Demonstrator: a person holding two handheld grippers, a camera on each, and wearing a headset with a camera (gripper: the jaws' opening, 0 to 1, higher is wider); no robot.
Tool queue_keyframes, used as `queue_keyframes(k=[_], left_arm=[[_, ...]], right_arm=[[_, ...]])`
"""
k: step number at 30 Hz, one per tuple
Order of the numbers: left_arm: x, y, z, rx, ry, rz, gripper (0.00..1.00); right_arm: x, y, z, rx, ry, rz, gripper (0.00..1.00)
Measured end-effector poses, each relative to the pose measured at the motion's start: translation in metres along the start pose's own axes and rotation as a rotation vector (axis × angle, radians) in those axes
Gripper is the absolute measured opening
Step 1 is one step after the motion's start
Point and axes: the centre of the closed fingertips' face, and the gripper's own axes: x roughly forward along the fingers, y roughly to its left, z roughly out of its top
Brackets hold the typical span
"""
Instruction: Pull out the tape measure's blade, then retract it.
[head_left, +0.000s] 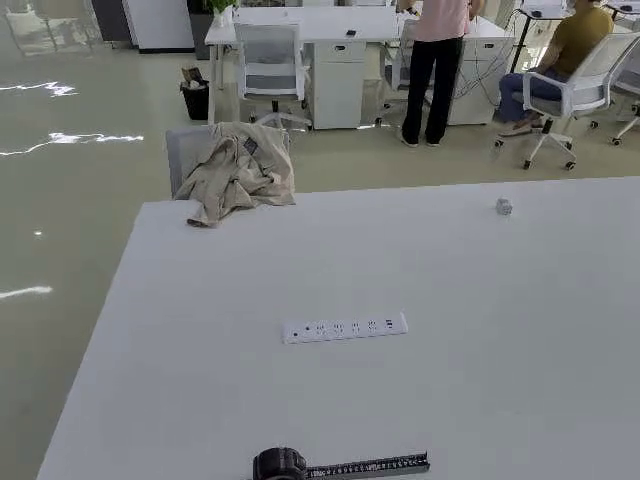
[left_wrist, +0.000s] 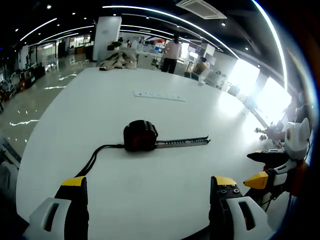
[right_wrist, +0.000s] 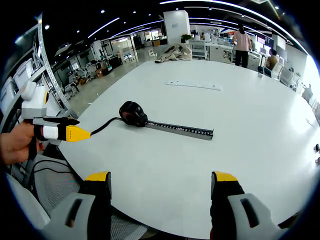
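Nothing here can be read. The tape measure's blade (right_wrist: 180, 130) lies drawn out on the counter (head_left: 500, 300) with fine pale graduation marks along its dark length. They are too small to make out as numbers, from the head view or from either gripper view. Any lettering on the black case (left_wrist: 140, 135) is too small and dark to tell. The white power strip (head_left: 344, 327) has small marks beside its sockets, and they are too blurred to read.
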Motion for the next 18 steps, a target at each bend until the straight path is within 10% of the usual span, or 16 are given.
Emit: queue_keyframes(k=[18], left_arm=[[0.0092,-0.0035,0.0086,0.006,-0.018,0.040,0.99]], right_arm=[[0.0063,-0.0093,-0.0046,-0.002,0.019,0.000,0.82]])
